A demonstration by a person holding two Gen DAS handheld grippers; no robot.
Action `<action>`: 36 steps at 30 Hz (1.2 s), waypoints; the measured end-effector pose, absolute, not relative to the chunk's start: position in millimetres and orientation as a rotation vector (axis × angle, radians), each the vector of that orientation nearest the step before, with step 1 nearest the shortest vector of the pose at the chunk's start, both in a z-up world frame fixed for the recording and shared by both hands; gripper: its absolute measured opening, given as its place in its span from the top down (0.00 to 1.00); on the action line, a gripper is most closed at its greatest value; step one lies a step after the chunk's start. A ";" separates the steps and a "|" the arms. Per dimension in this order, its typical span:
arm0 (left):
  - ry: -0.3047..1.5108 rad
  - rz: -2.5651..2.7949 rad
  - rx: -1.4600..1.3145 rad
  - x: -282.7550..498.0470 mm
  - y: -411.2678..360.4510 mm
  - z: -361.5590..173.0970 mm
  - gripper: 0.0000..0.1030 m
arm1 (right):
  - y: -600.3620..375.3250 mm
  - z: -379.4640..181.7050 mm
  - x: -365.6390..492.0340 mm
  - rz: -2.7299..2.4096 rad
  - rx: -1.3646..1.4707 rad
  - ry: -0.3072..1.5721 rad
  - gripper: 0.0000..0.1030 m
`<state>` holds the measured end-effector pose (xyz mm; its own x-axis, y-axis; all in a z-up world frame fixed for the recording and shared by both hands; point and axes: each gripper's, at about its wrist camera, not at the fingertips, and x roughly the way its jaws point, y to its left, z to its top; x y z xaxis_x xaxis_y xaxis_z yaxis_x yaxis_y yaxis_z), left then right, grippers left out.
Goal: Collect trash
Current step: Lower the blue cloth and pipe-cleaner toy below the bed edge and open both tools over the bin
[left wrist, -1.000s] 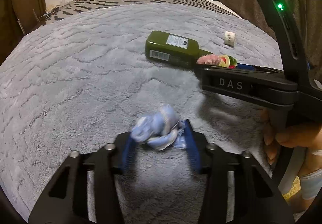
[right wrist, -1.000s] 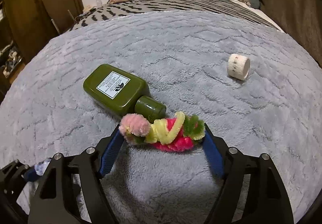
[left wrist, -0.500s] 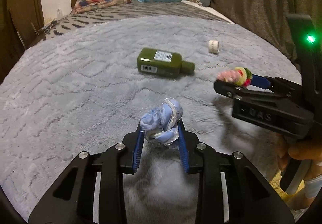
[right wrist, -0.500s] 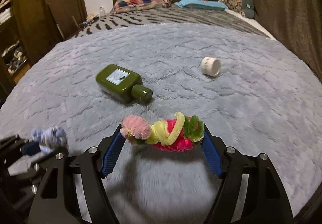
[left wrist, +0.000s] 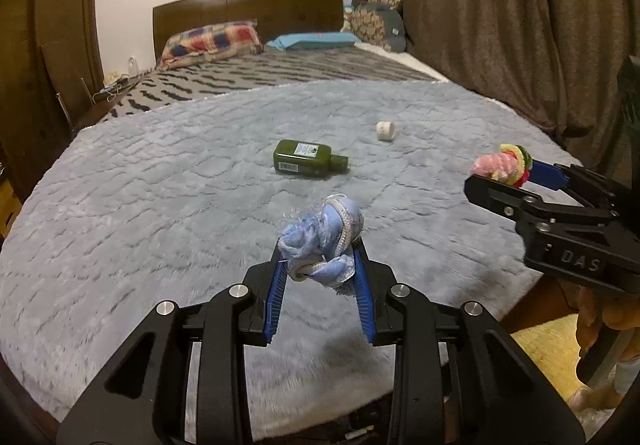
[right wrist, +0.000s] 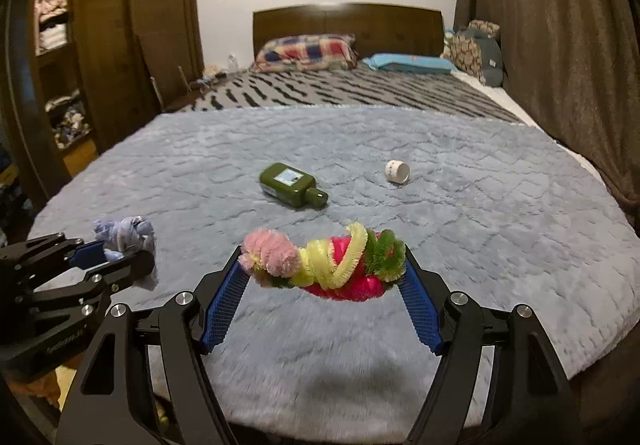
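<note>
My left gripper (left wrist: pixel 320 257) is shut on a crumpled light-blue wad (left wrist: pixel 322 235) and holds it above the grey fuzzy blanket (left wrist: pixel 160 205). My right gripper (right wrist: pixel 322 265) is shut on a twisted bundle of pink, yellow, red and green pipe cleaners (right wrist: pixel 324 261), also held above the blanket. In the left wrist view the right gripper (left wrist: pixel 508 169) is at the right with the bundle (left wrist: pixel 502 163). In the right wrist view the left gripper (right wrist: pixel 120 251) is at the left with the wad (right wrist: pixel 124 233). A dark green bottle (left wrist: pixel 308 159) and a small white cup (left wrist: pixel 385 130) lie on the blanket farther away.
The blanket's near edge (right wrist: pixel 360 421) is just below both grippers. Pillows (left wrist: pixel 208 41) and a wooden headboard (left wrist: pixel 248 11) are at the far end. Brown curtains (left wrist: pixel 500 17) hang at the right. A wooden wardrobe (right wrist: pixel 100 45) stands at the left.
Both grippers have pulled back and up from the blanket with their loads. The bottle and cup now look smaller and farther away.
</note>
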<state>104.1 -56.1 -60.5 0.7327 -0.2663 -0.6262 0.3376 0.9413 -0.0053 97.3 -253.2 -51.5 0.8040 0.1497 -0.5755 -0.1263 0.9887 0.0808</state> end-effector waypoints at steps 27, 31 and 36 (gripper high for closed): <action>0.954 -0.404 0.114 5.7 -59.2 -204.5 0.71 | -254.2 -176.7 -3.5 0.171 0.074 0.880 0.28; 1.025 -0.407 0.120 9.3 -61.3 -234.9 0.71 | -251.8 -200.0 0.7 0.175 0.080 0.941 0.28; 1.104 -0.411 0.111 12.6 -61.5 -265.7 0.71 | -249.2 -228.2 4.2 0.180 0.090 1.020 0.28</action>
